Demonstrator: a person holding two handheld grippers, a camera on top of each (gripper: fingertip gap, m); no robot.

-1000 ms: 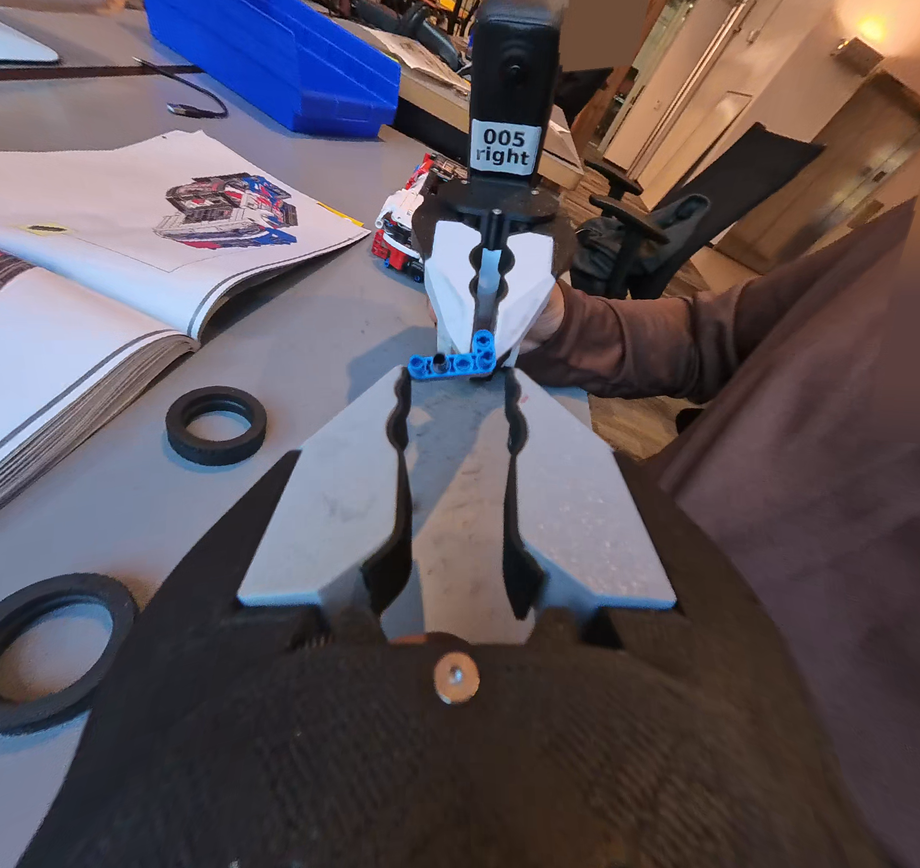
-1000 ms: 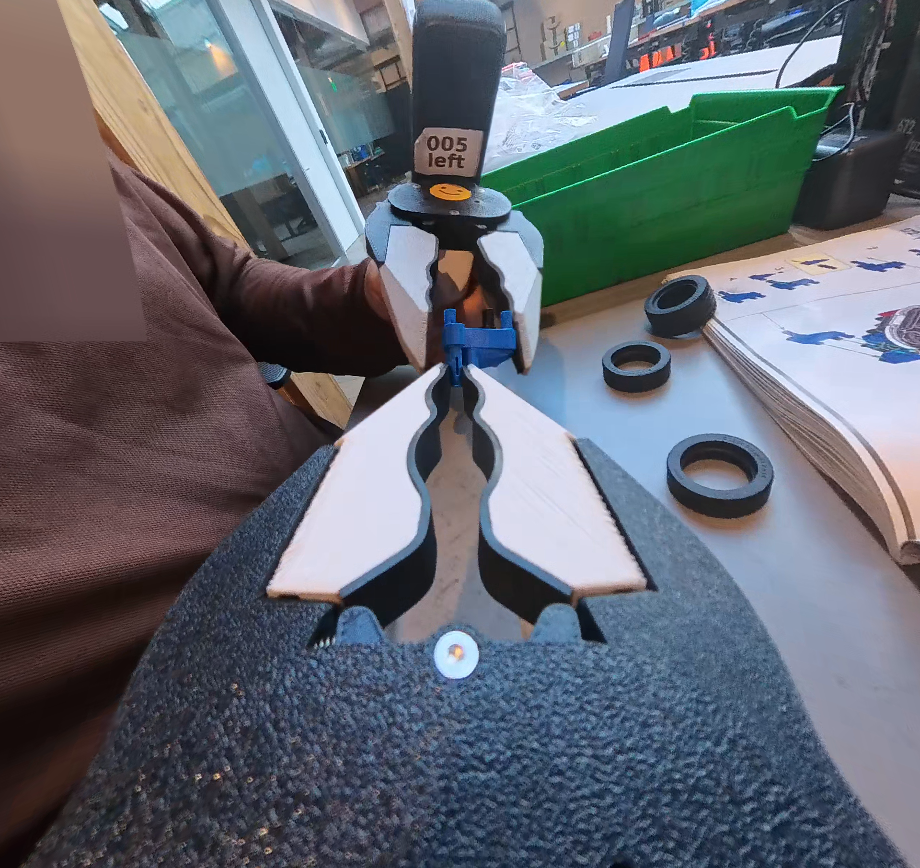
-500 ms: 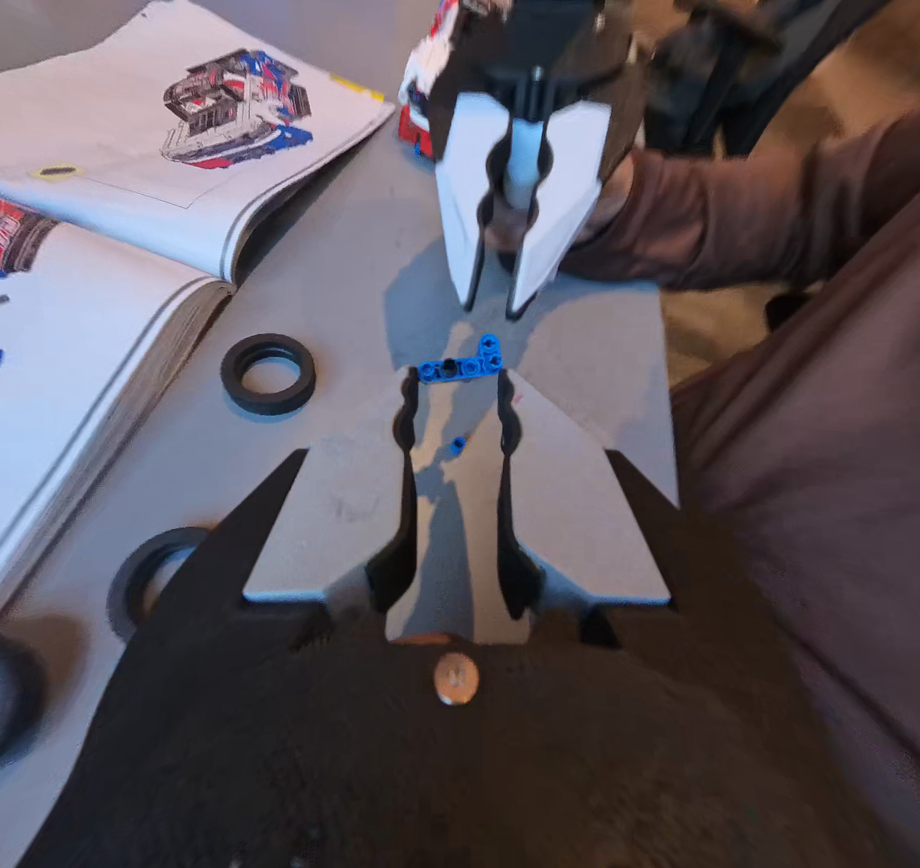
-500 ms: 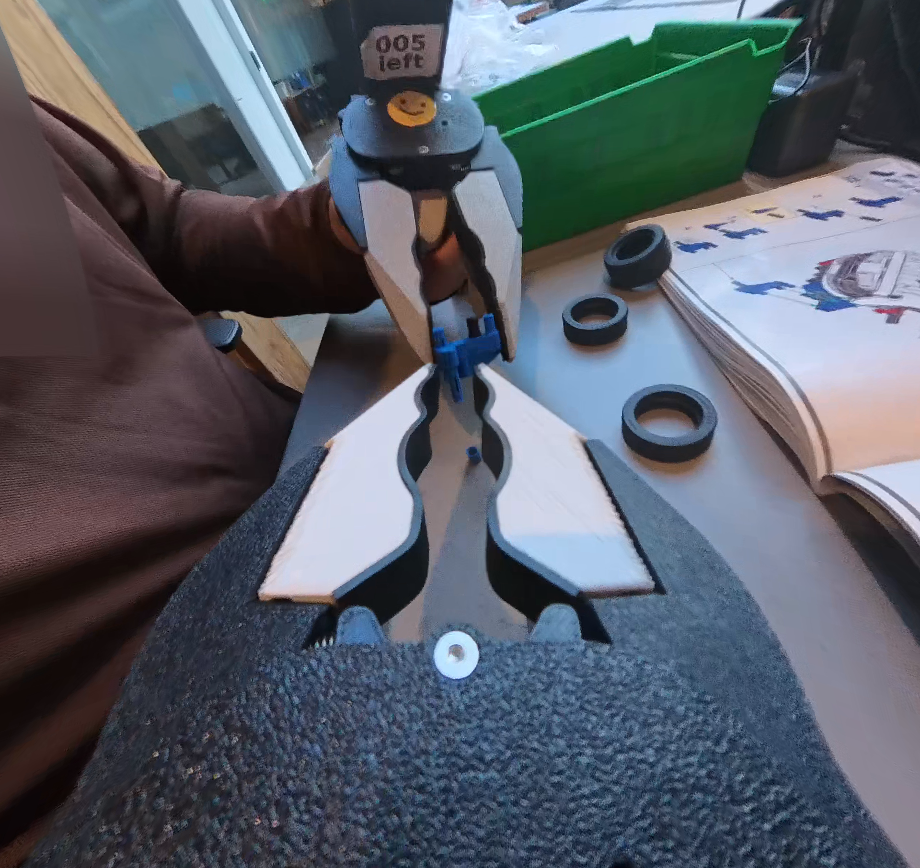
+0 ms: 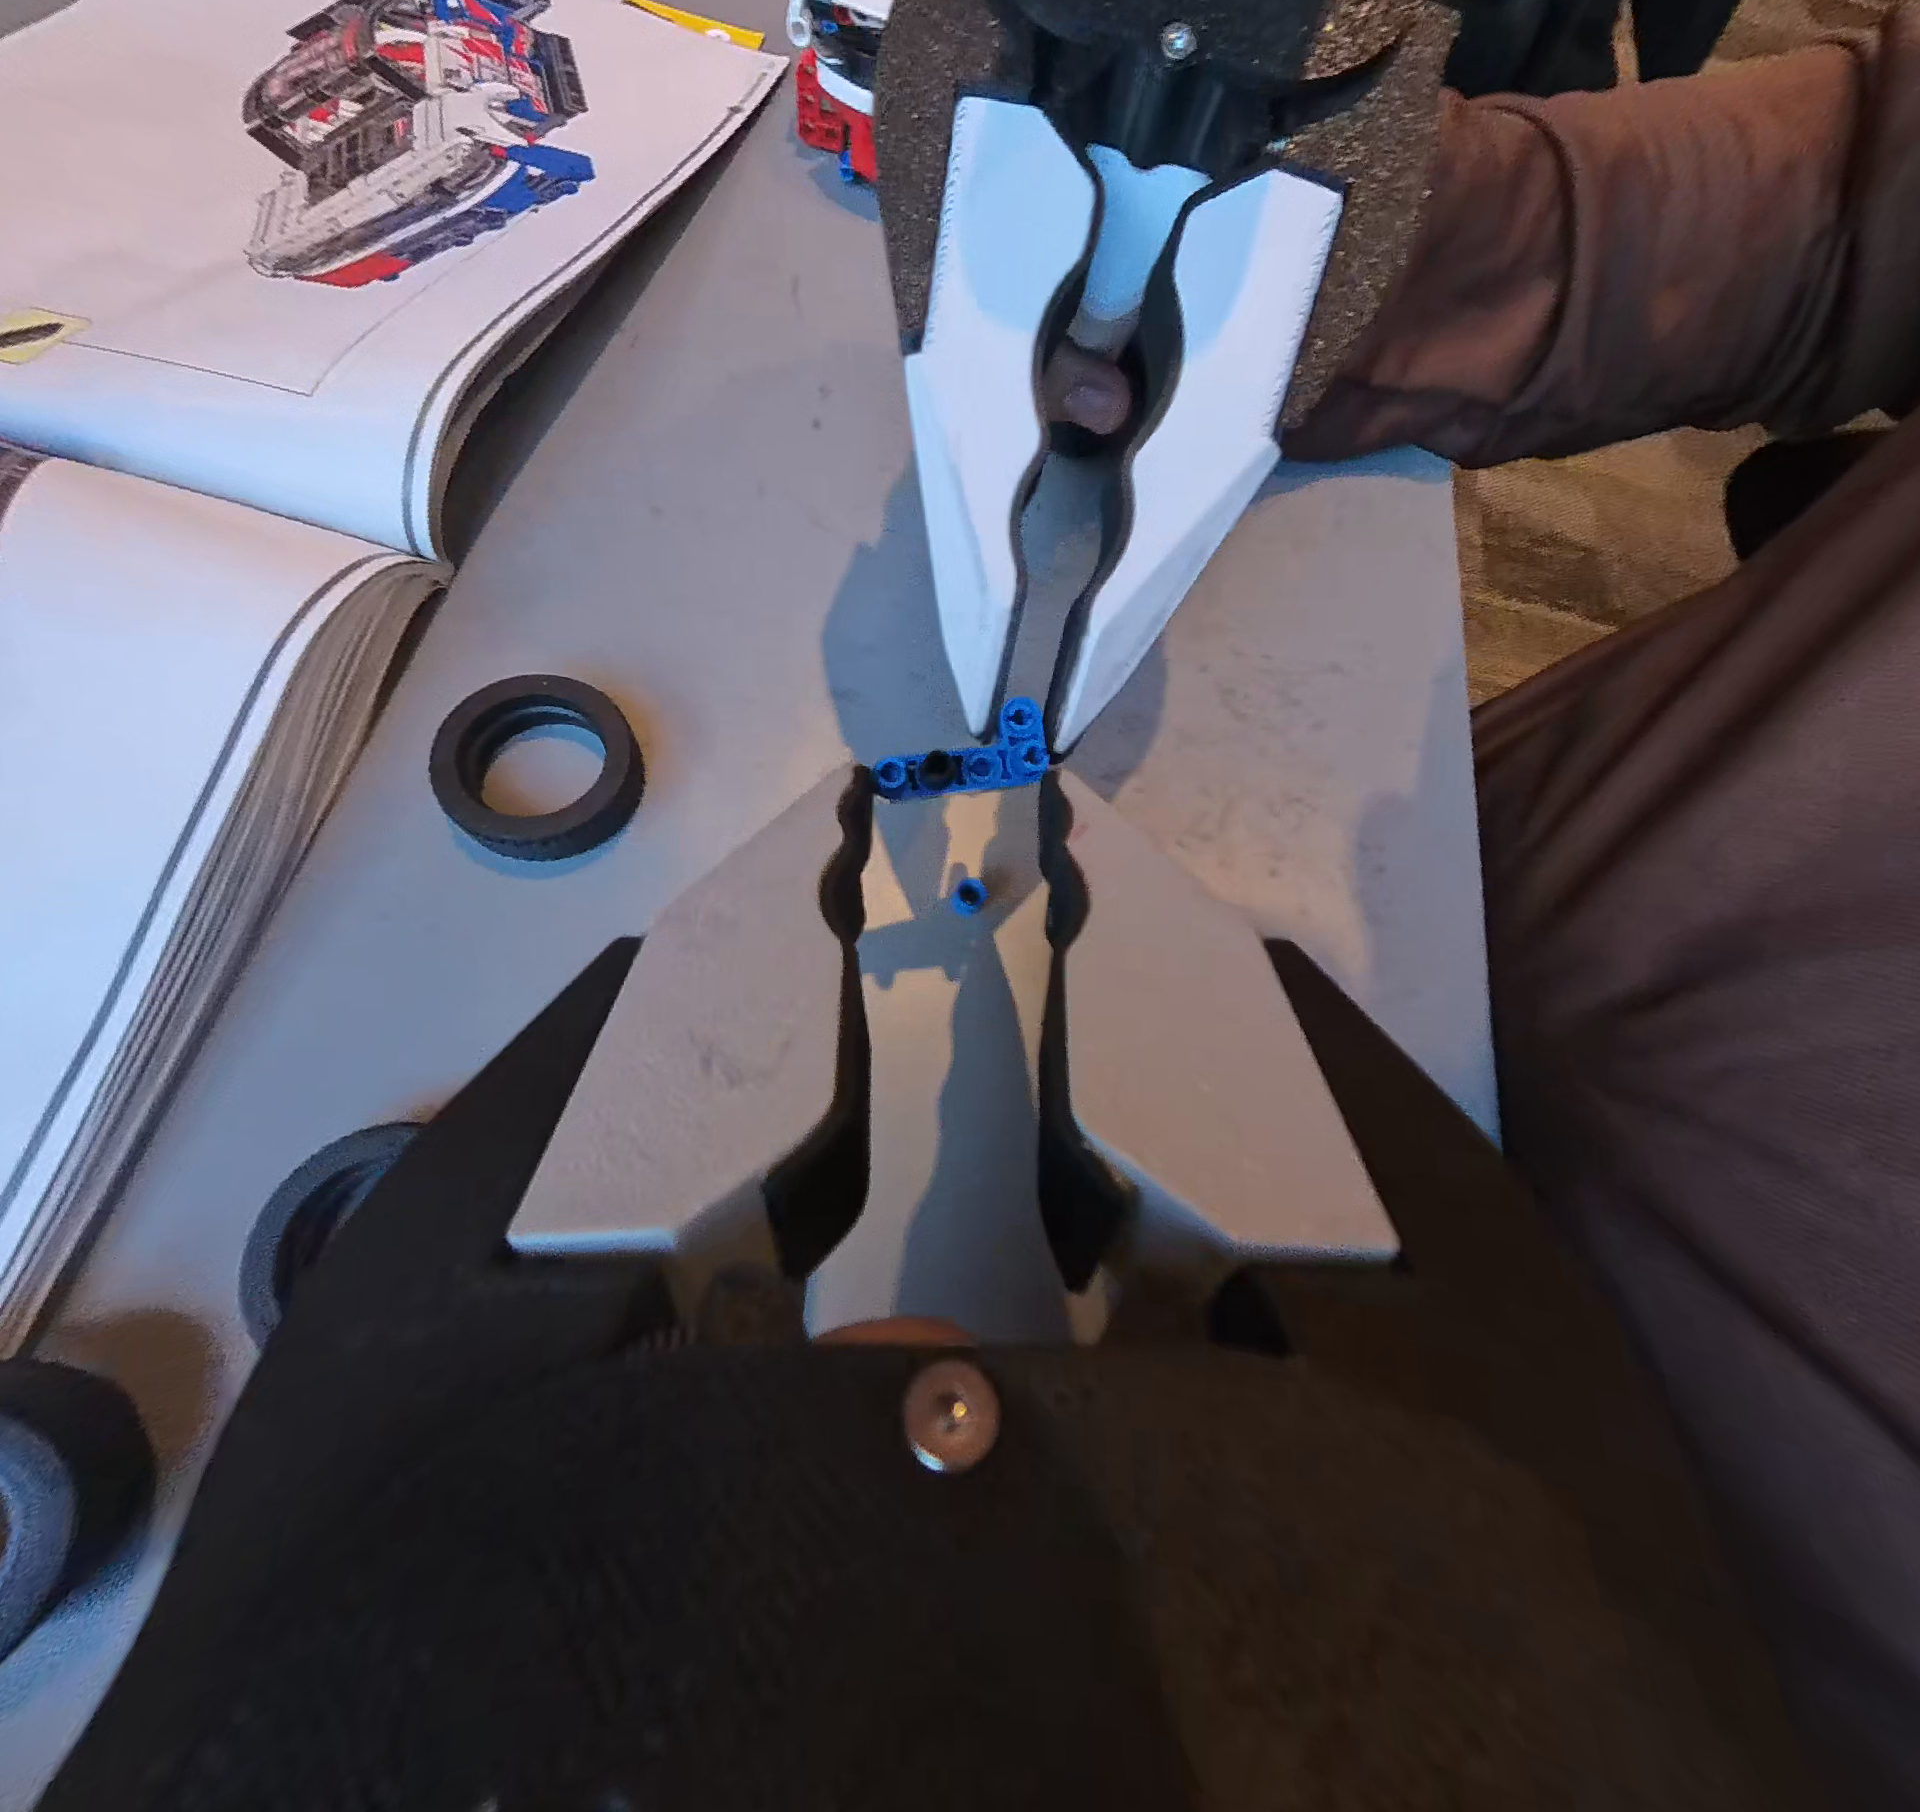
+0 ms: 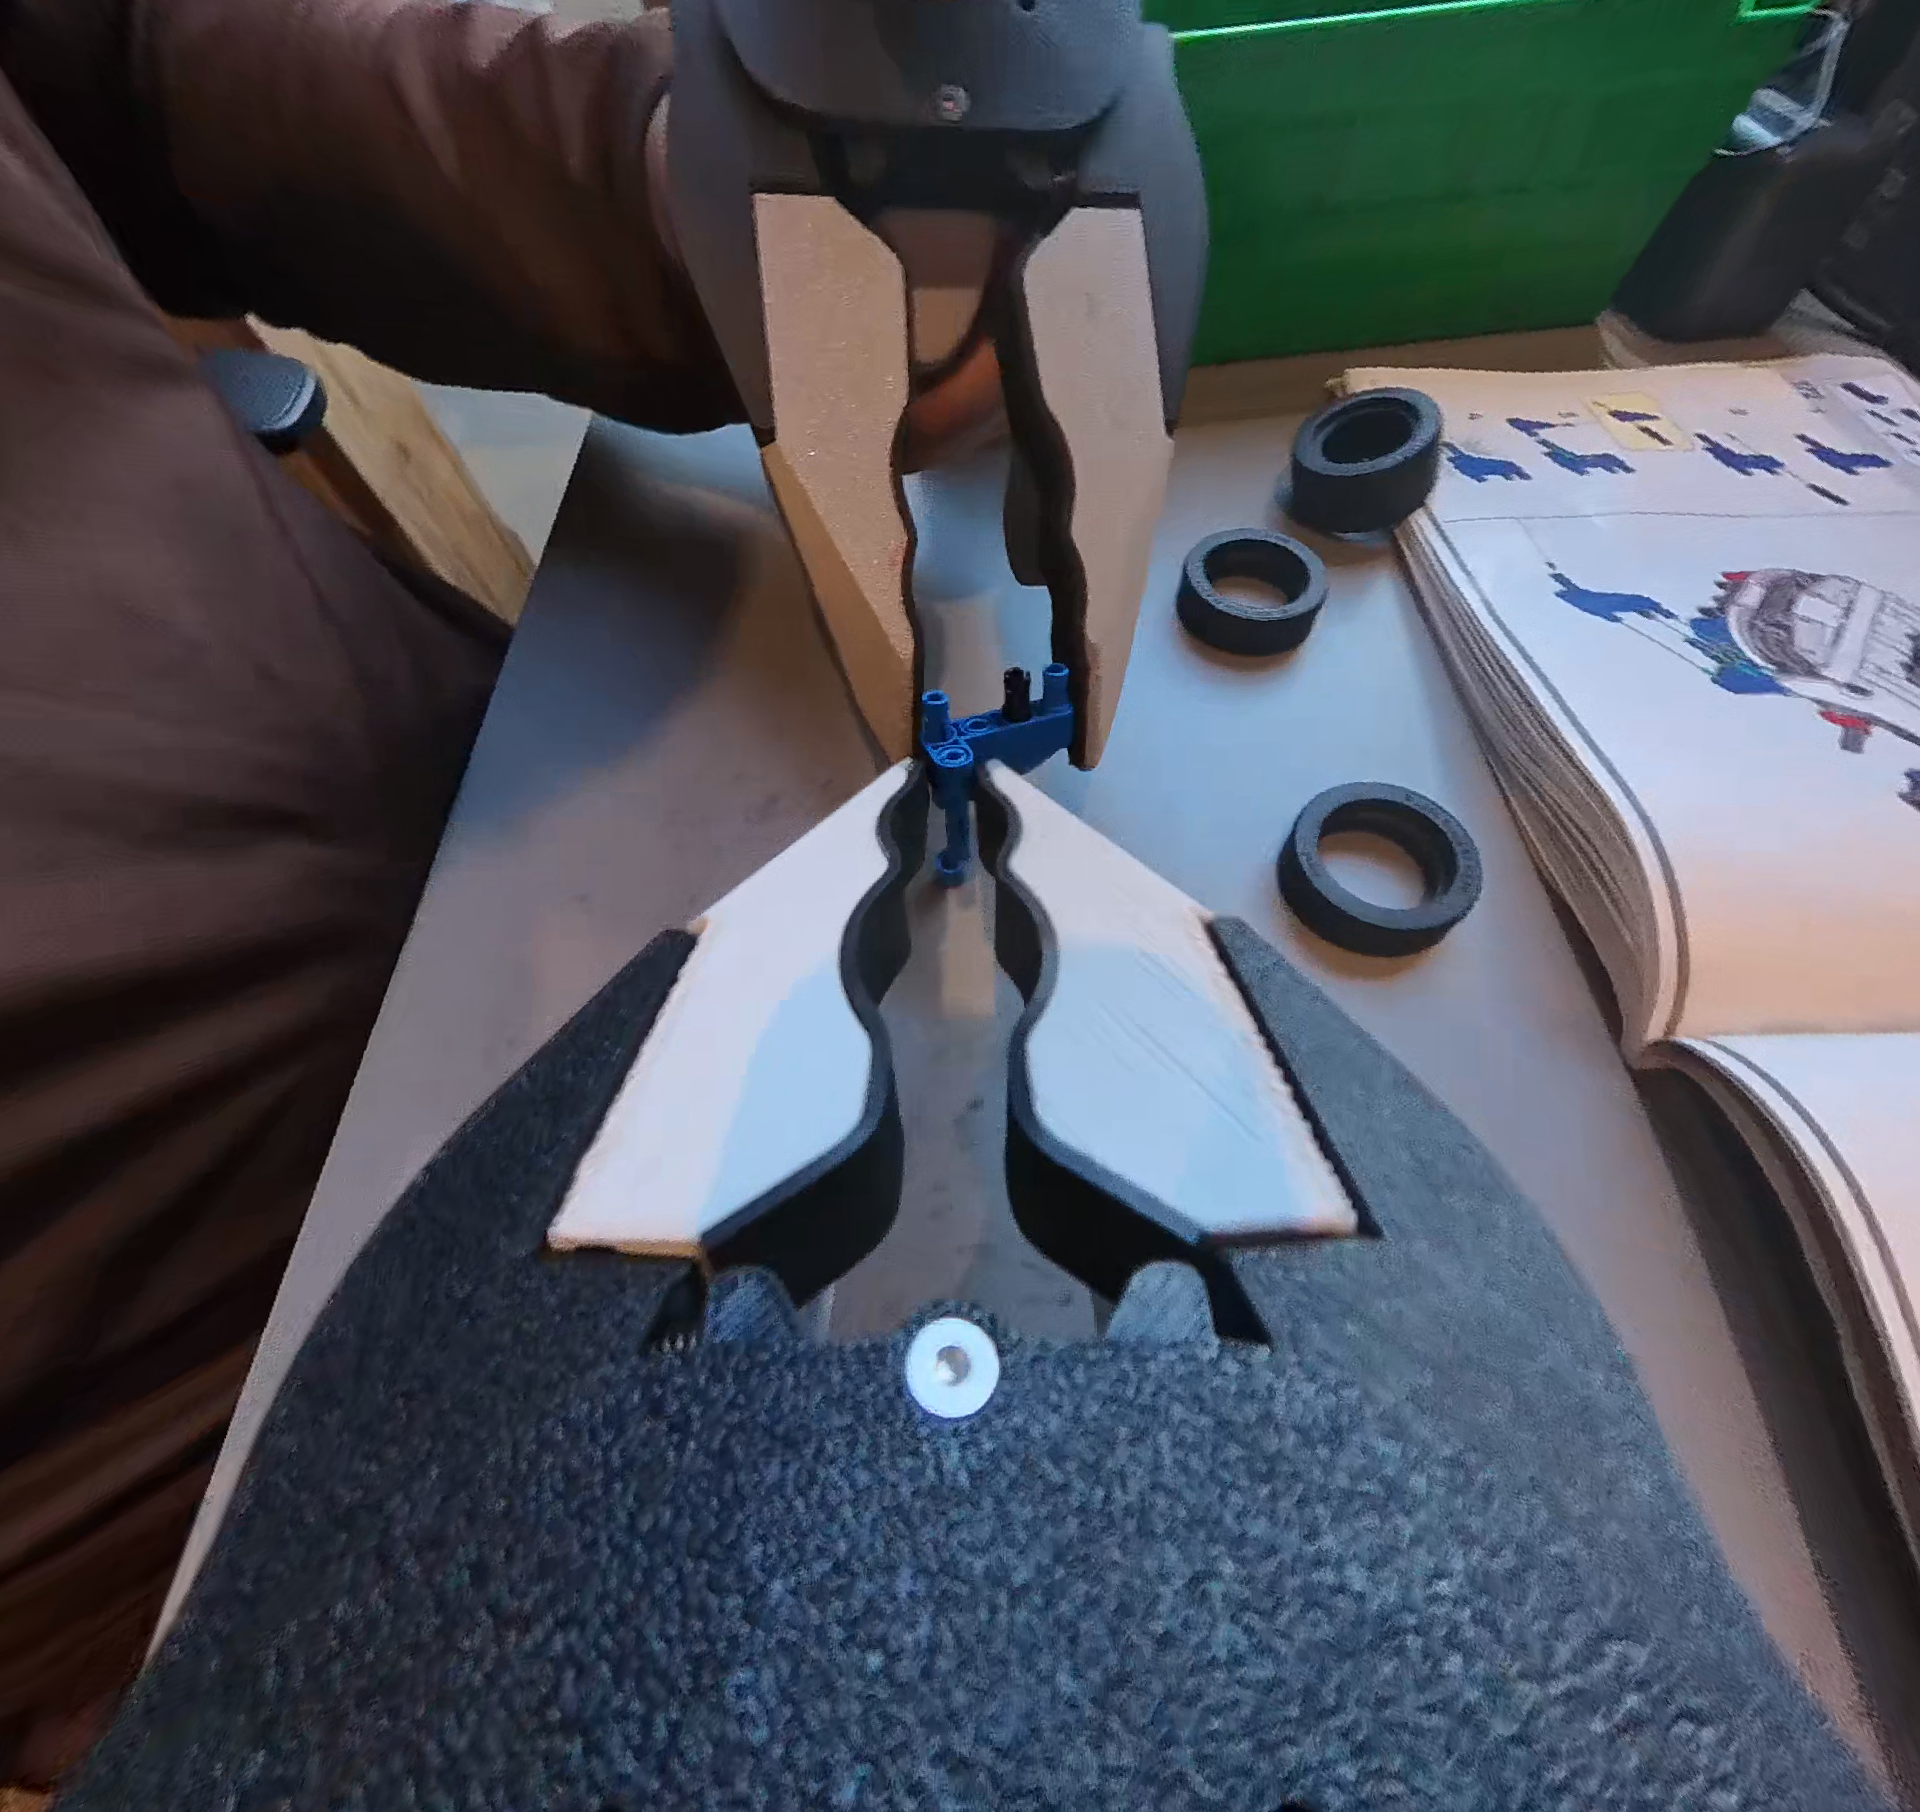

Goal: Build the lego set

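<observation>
Blue L-beam (image 5: 961,763) pinched by both: left gripper (image 5: 951,775), right gripper (image 6: 948,768). One loose blue pin (image 5: 968,895), three black tyres (image 6: 1379,867) on table.

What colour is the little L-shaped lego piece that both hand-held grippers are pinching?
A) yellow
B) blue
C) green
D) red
B: the L-shaped lego piece pinched between the left hand-held gripper and the right hand-held gripper is blue.

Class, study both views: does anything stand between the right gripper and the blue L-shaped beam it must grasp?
Nothing visible does. The right gripper has its tips either side of the short arm of the blue beam, which the left gripper clamps by its ends. A small blue pin lies on the table below, out of the path.
</observation>
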